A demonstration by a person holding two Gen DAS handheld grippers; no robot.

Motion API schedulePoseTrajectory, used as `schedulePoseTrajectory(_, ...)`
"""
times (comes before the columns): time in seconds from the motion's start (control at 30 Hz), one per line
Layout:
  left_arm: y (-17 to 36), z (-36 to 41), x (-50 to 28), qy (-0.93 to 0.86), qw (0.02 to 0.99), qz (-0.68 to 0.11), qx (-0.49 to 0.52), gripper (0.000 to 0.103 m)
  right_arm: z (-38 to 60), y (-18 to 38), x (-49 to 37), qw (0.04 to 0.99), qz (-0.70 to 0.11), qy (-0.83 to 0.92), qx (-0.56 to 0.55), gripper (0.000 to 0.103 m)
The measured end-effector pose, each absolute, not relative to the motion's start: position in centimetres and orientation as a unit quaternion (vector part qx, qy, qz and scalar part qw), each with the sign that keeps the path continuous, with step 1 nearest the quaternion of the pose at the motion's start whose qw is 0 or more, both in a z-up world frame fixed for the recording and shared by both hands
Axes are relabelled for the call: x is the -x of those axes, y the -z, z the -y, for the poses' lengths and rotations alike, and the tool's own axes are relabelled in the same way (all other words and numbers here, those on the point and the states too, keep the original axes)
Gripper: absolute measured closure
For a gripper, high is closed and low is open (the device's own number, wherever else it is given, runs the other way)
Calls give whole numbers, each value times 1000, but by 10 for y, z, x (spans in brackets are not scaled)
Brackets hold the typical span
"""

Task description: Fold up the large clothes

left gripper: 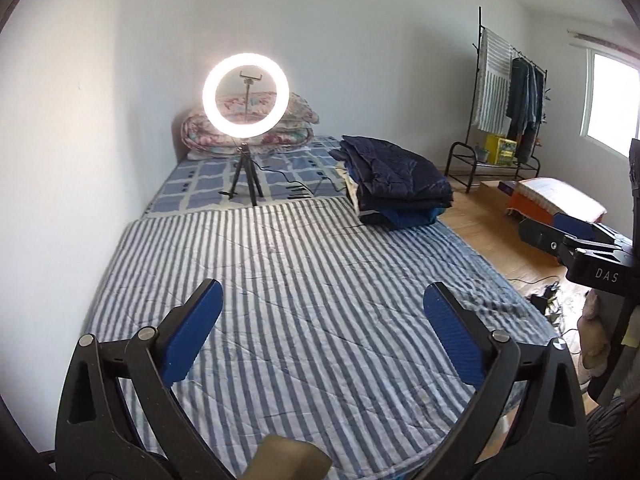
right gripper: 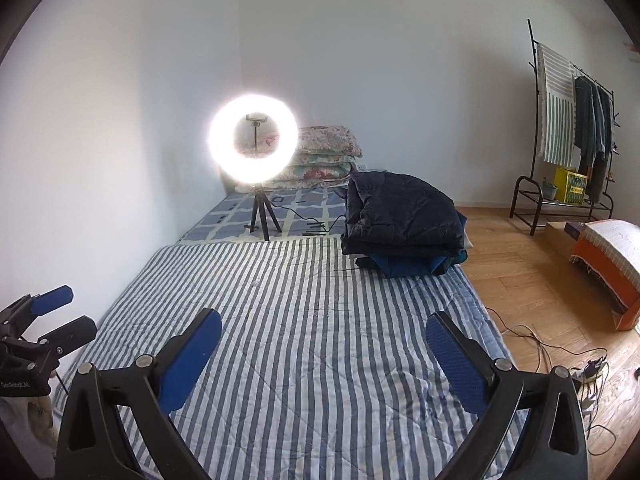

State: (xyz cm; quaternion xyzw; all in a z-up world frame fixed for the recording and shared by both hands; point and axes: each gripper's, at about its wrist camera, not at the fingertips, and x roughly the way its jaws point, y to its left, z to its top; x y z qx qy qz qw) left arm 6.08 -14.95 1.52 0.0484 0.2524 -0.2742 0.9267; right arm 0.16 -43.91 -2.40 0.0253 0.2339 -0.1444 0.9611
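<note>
A stack of folded dark navy and blue clothes (left gripper: 396,184) lies at the far right side of the bed, also in the right wrist view (right gripper: 402,220). A blue-and-white striped quilt (left gripper: 304,280) covers the near part of the bed (right gripper: 316,320). My left gripper (left gripper: 322,300) is open and empty above the quilt. My right gripper (right gripper: 324,332) is open and empty above the quilt. The right gripper also shows at the right edge of the left wrist view (left gripper: 560,232); the left gripper shows at the left edge of the right wrist view (right gripper: 52,308).
A lit ring light on a tripod (left gripper: 245,96) stands mid-bed, its cable trailing right. Folded floral quilts (left gripper: 296,120) lie at the head. A clothes rack (right gripper: 576,128), an orange box (right gripper: 608,256) and floor cables (right gripper: 560,356) are to the right. A wall runs along the left.
</note>
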Motion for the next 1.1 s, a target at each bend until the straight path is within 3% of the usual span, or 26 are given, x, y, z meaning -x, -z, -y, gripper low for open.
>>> schedulePoseTrajectory(1.1, -1, 157, -57, 249, 930, -257, -82, 0, 451, 48, -1, 953, -236, 188, -25, 0)
